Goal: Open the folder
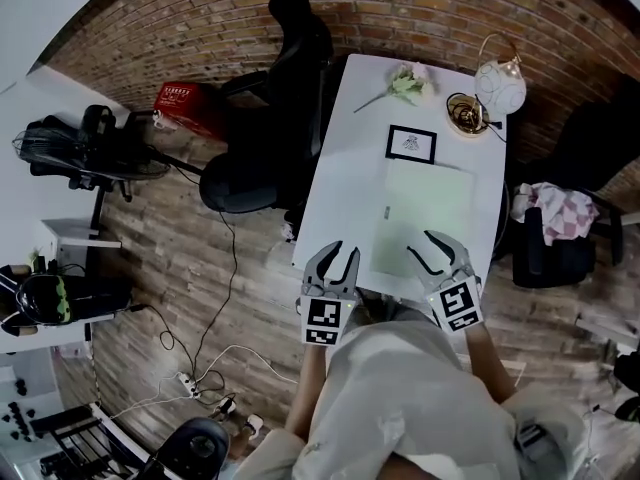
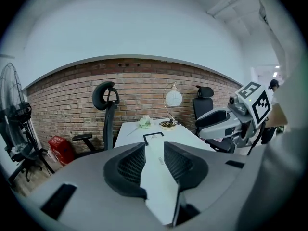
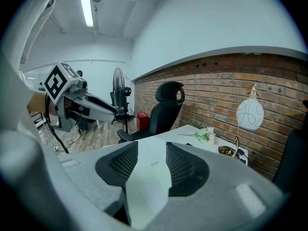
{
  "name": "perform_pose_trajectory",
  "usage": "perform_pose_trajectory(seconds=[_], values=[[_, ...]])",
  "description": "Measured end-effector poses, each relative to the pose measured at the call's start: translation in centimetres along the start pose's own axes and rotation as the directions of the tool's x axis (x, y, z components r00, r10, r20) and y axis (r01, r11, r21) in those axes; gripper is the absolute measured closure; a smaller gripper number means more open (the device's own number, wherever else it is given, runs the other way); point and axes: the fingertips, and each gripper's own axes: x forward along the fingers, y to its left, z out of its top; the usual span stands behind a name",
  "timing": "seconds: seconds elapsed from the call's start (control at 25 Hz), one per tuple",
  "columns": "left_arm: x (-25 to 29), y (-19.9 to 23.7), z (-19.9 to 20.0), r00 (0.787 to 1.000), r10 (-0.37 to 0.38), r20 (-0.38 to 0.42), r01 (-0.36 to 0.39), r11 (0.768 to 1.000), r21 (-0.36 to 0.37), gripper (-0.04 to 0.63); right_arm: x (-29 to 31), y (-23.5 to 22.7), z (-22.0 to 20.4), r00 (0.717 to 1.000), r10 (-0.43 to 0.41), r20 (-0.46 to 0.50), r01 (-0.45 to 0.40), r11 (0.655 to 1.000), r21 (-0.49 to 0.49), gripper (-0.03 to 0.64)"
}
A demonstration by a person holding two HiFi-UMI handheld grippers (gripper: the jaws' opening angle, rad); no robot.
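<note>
A pale green folder (image 1: 425, 223) lies shut and flat on the white table (image 1: 345, 168), on its near half. My left gripper (image 1: 332, 263) hovers at the table's near left edge, just left of the folder, jaws open with nothing between them. My right gripper (image 1: 437, 251) hangs over the folder's near right part, also open and empty. In the right gripper view the folder (image 3: 147, 177) shows through the gap between the jaws of the right gripper (image 3: 151, 160). In the left gripper view the table top shows between the left gripper's (image 2: 154, 159) jaws.
Beyond the folder stand a black picture frame (image 1: 411, 144), a flower (image 1: 405, 85), a gold dish (image 1: 465, 113) and a round white lamp (image 1: 499, 86). A black office chair (image 1: 270, 118) is left of the table, and another chair with a cloth (image 1: 560, 218) is on the right. Cables lie on the floor.
</note>
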Motion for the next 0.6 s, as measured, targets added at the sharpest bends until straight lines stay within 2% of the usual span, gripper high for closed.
perform_pose_trajectory(seconds=[0.28, 0.6], values=[[1.3, 0.2, -1.2, 0.993, -0.115, -0.023, 0.115, 0.993, 0.03, 0.479, 0.4, 0.7, -1.0, 0.995, -0.092, -0.041, 0.093, 0.995, 0.026, 0.433], [2.8, 0.7, -2.4, 0.961, -0.269, -0.061, 0.274, 0.959, 0.077, 0.479, 1.1, 2.0, -2.0, 0.969, -0.228, -0.097, 0.236, 0.969, 0.073, 0.433]])
